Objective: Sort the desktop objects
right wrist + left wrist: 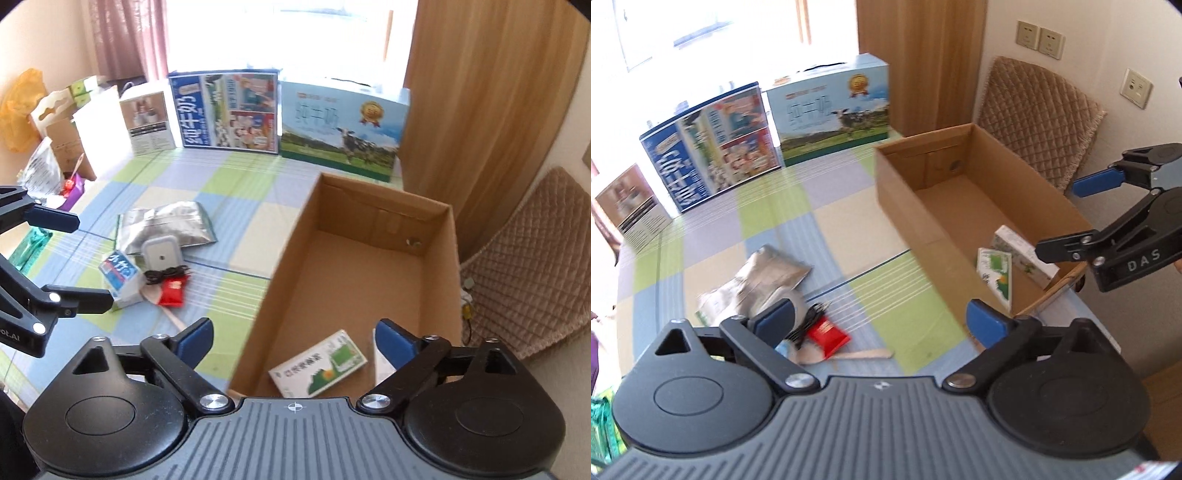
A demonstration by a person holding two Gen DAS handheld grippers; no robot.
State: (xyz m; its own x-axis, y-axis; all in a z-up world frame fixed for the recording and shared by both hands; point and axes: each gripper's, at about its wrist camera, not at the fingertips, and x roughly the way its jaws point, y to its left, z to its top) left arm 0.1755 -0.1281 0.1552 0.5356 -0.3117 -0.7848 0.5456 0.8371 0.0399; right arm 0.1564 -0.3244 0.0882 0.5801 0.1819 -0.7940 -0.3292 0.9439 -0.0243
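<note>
An open cardboard box (291, 236) (897, 192) stands on the checked tablecloth. Two green-and-white cartons (319, 363) (995, 277) lie in its near end. Left of the box lies a pile: a silver foil pouch (166, 221) (764, 273), a grey square case (160, 254), a blue-and-white pack (120, 277), a black cable (166, 275) (810, 319), a red packet (171, 291) (827, 332) and a wooden spoon (860, 355). My left gripper (881, 317) is open and empty above the pile's right side. My right gripper (293, 336) is open and empty over the box's near end.
Two milk cartons (225, 110) (343, 129) and a small white box (147, 122) stand along the table's far edge. A quilted chair (528, 258) (1038, 118) sits behind the cardboard box. Bags and clutter (51, 147) lie at the far left.
</note>
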